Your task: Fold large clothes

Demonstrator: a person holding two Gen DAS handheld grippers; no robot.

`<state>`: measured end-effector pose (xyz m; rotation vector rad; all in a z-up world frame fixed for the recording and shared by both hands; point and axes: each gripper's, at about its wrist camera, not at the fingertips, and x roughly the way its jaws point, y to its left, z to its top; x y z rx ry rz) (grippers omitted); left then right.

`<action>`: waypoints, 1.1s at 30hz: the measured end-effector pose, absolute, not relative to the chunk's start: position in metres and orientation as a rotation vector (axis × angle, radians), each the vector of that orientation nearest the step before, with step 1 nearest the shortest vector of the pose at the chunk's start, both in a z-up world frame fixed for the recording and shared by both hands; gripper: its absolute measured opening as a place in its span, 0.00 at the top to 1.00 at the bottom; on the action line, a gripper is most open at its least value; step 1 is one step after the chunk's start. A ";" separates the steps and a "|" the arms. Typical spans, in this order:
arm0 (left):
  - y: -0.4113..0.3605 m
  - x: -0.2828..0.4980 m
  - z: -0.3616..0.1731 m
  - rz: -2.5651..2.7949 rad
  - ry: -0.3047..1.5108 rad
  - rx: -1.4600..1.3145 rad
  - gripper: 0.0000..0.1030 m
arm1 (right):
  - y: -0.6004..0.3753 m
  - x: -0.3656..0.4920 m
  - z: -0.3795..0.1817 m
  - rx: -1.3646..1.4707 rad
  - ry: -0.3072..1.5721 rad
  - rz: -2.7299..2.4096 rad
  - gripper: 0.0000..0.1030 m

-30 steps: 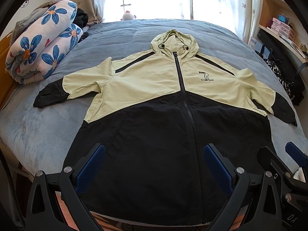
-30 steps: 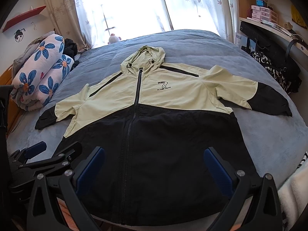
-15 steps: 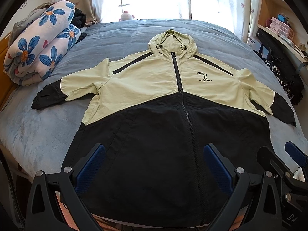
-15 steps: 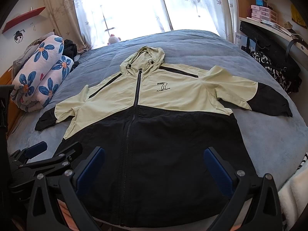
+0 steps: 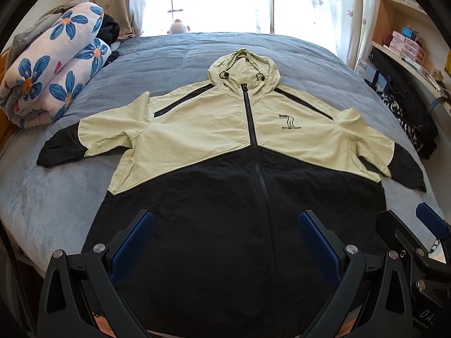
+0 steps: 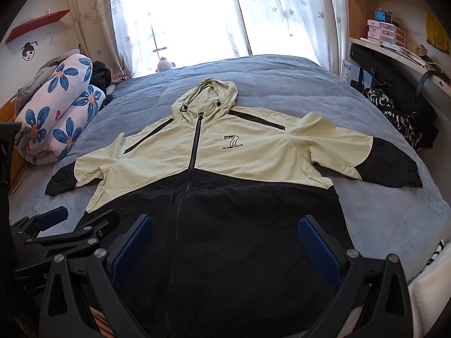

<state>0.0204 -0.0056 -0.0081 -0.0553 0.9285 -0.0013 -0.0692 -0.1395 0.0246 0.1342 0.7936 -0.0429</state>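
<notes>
A hooded zip jacket (image 5: 197, 129) (image 6: 253, 155), pale yellow-green on top and black below, lies flat and face up on a grey-blue bed (image 5: 174, 56) (image 6: 282, 73), both sleeves spread out. My left gripper (image 5: 225, 242) is open and empty, above the jacket's black hem, left of the zip. My right gripper (image 6: 225, 242) is open and empty above the hem, right of the zip. The right gripper also shows at the lower right of the left wrist view (image 5: 408, 242); the left gripper shows at the lower left of the right wrist view (image 6: 70, 228).
A rolled quilt with blue flowers (image 5: 53, 76) (image 6: 56, 112) lies at the bed's left. A small plush toy (image 5: 177, 26) sits by the window. A desk with shelves and dark bags (image 6: 394, 98) stands along the bed's right side.
Both views have shifted slightly; the jacket sits a little lower and nearer in frame. The jacket itself has not moved and both grippers stay open.
</notes>
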 end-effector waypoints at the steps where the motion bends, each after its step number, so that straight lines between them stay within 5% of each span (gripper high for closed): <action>1: -0.006 0.022 -0.007 -0.003 0.921 -0.053 0.02 | -0.141 -0.068 0.026 0.133 0.792 -0.043 0.00; 33: -0.061 0.105 0.063 -0.176 0.775 -0.055 0.02 | -0.209 -0.009 0.100 0.148 0.714 -0.100 0.00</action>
